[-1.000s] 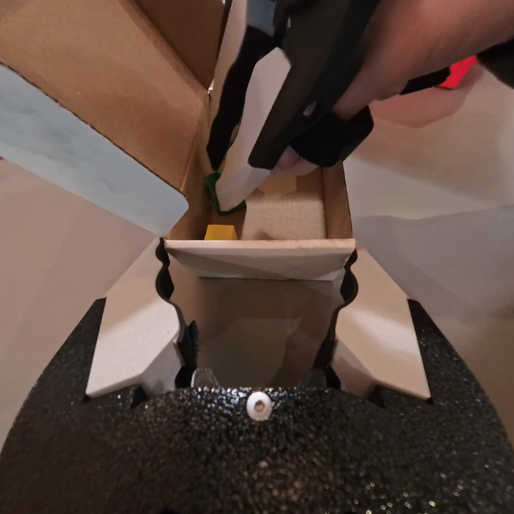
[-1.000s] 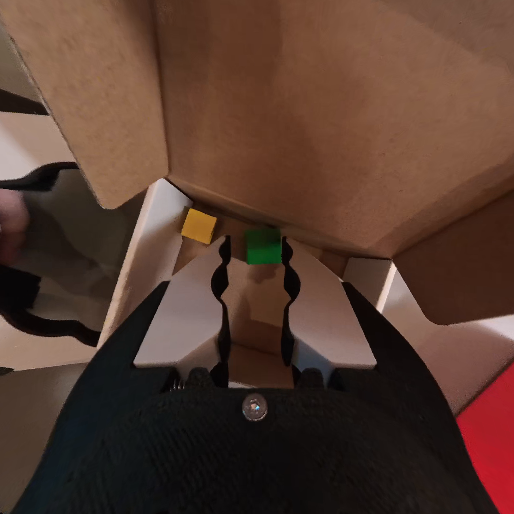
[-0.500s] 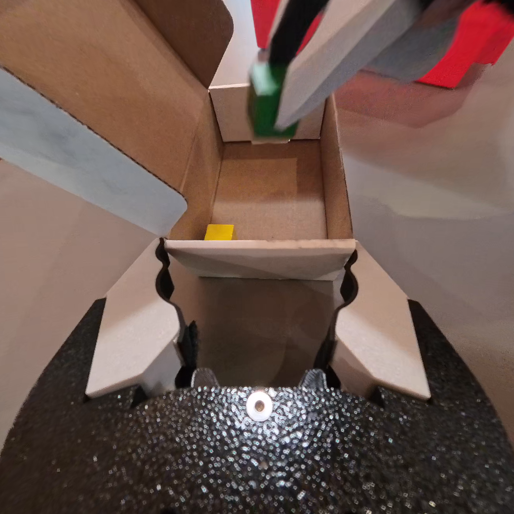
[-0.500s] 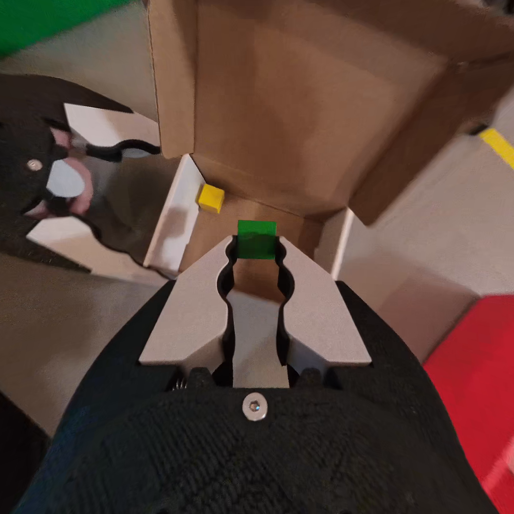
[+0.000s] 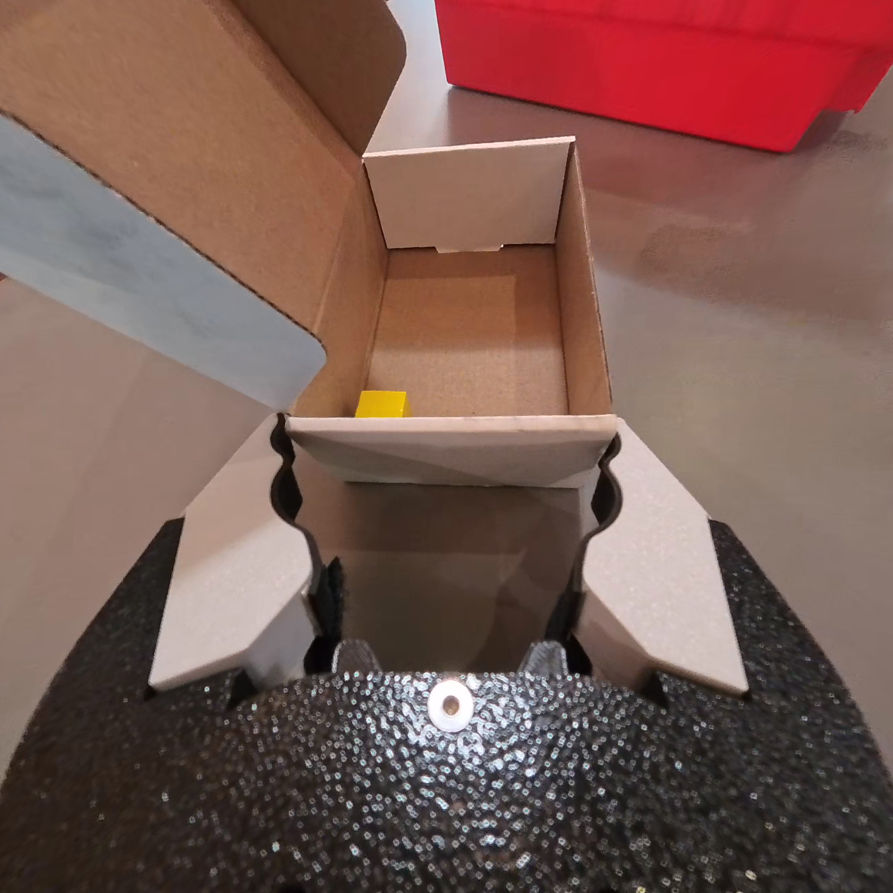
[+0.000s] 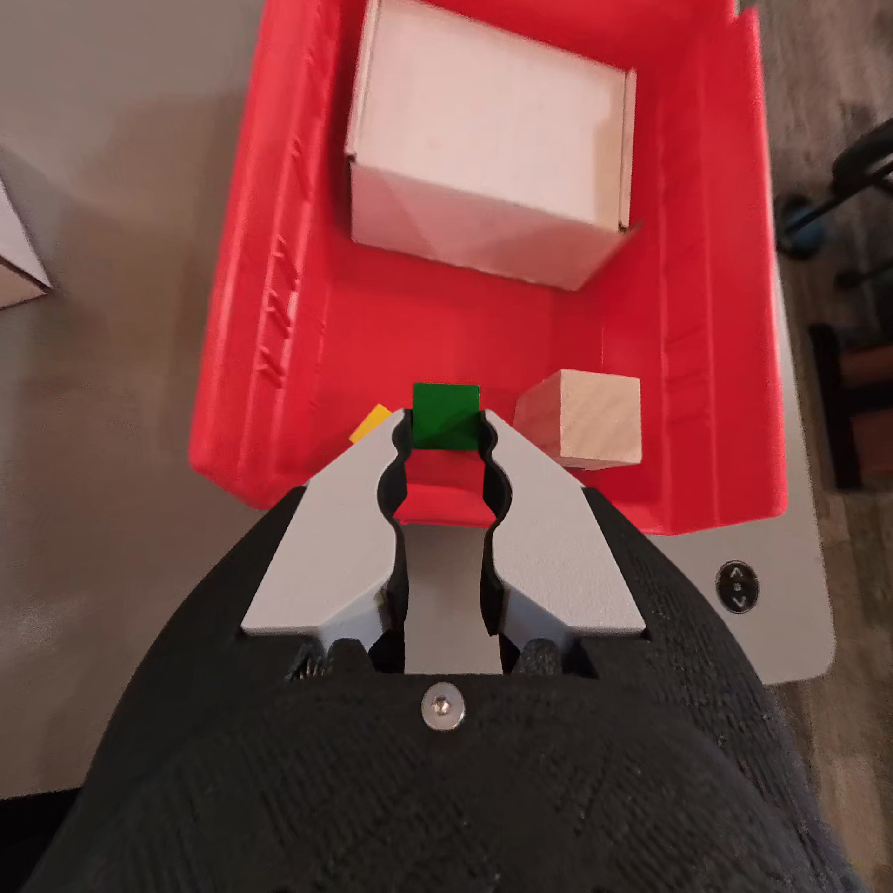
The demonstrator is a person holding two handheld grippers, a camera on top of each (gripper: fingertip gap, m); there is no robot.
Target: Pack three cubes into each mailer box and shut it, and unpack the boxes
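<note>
An open mailer box (image 5: 584,290) stands on the table with its lid (image 5: 203,145) raised to the left. One yellow cube (image 5: 381,403) lies in its near left corner. My left gripper (image 5: 444,437) has its jaws spread wide and clamps the box's near end wall between the fingertips. My right gripper (image 6: 444,420) is shut on a green cube (image 6: 444,410) and holds it above the near end of the red bin (image 6: 251,290). The bin also shows in the left wrist view (image 5: 652,63), behind the open box.
In the red bin are a closed white mailer box (image 6: 483,145), a plain wooden cube (image 6: 584,425) and a yellow cube (image 6: 369,427) half hidden by my right finger. The table's right edge carries a round control button (image 6: 737,587), with floor beyond.
My right gripper closed on the green cube inside the open box, lifted it out and carried it over the red bin. The left gripper and the box have not moved.
</note>
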